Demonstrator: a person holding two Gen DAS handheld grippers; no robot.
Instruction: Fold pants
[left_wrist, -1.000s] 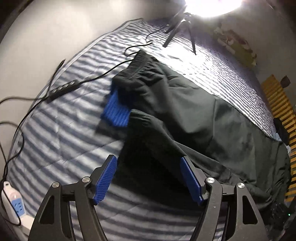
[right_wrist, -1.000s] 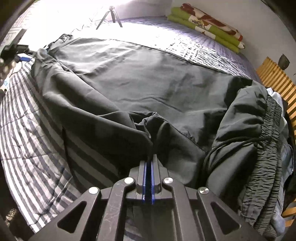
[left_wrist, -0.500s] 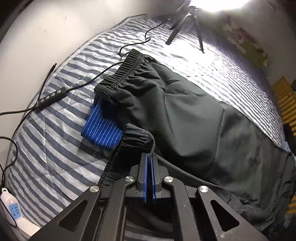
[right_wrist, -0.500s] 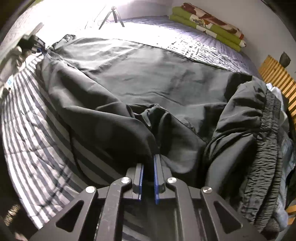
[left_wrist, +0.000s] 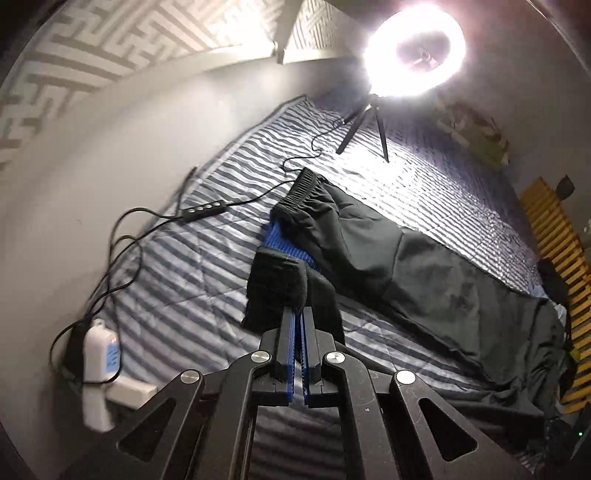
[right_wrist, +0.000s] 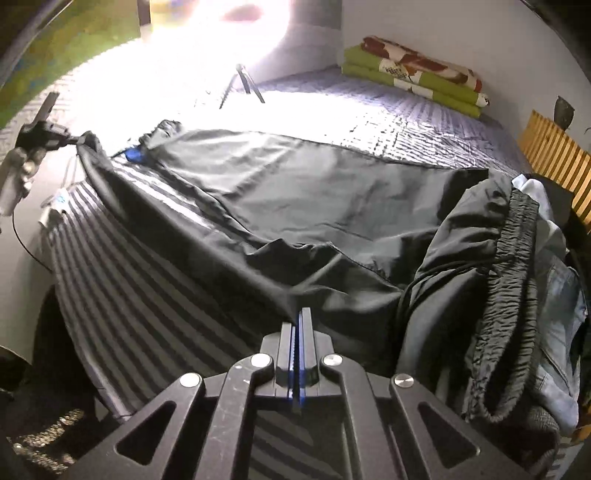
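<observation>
The dark pants lie stretched along the striped bed. The left claw is clamped on one leg's elastic cuff, holding it raised off the bed. The other leg lies flat, its cuff over a blue cloth. The right claw is pressed together on a fold of the pants' fabric near the crotch, with the gathered waistband bunched just to its right. A ring light on a tripod stands on the bed beyond the cuffs, and a cable trails along the bed's left edge.
</observation>
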